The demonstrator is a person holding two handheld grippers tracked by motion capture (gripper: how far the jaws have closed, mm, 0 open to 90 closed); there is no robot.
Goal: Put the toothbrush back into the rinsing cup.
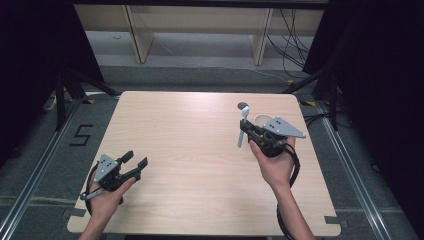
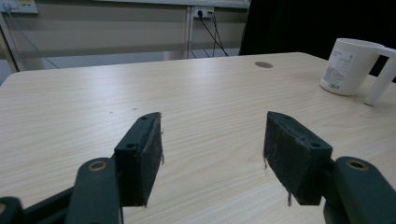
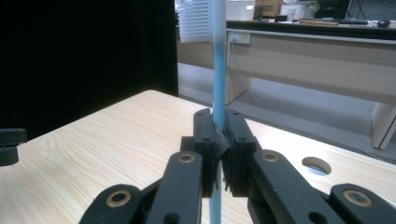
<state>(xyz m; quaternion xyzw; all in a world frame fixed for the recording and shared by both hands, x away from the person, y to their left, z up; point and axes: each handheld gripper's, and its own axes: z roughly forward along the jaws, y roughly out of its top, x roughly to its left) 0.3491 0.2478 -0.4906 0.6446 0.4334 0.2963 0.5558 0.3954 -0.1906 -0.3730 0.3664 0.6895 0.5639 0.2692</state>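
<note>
The white cup at about two o'clock on the table is mostly hidden behind the right gripper; the left gripper view shows it as smooth plastic with a label and handle. That gripper's jaws are clamped on a slim blue toothbrush, white bristles cut off at top. The left gripper, at eight o'clock, stands apart and holds nothing, its pads frayed.
</note>
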